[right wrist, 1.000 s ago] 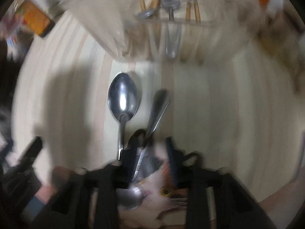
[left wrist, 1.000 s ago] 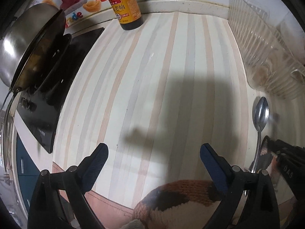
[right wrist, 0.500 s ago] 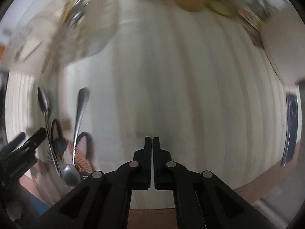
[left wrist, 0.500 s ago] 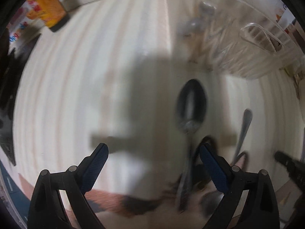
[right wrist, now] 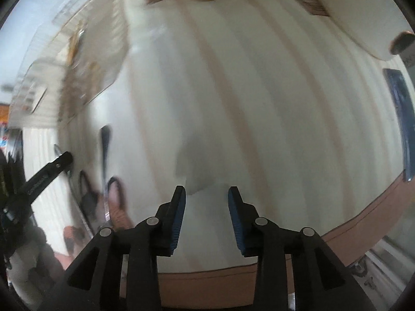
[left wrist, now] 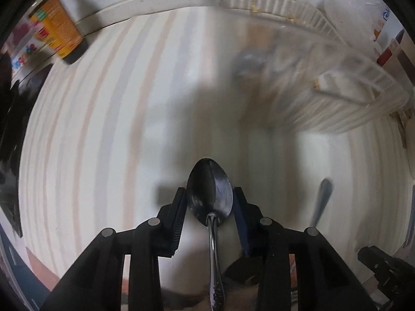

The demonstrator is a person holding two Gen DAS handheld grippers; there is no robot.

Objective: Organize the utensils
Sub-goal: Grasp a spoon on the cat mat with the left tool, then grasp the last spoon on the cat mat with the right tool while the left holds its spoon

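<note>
Spoon (left wrist: 210,194) lies on the striped table (left wrist: 103,129), its bowl framed by the left claw (left wrist: 210,202), whose jaws are closing around it; whether the pads yet press the metal I cannot tell. This looks like the pick-up step. The right claw (right wrist: 207,202) hangs over bare table, jaws opening with nothing between them. Next, I judge, the grip must firm up before lifting toward the clear rack (left wrist: 324,90), while a second utensil (left wrist: 321,202) waits just beside
</note>
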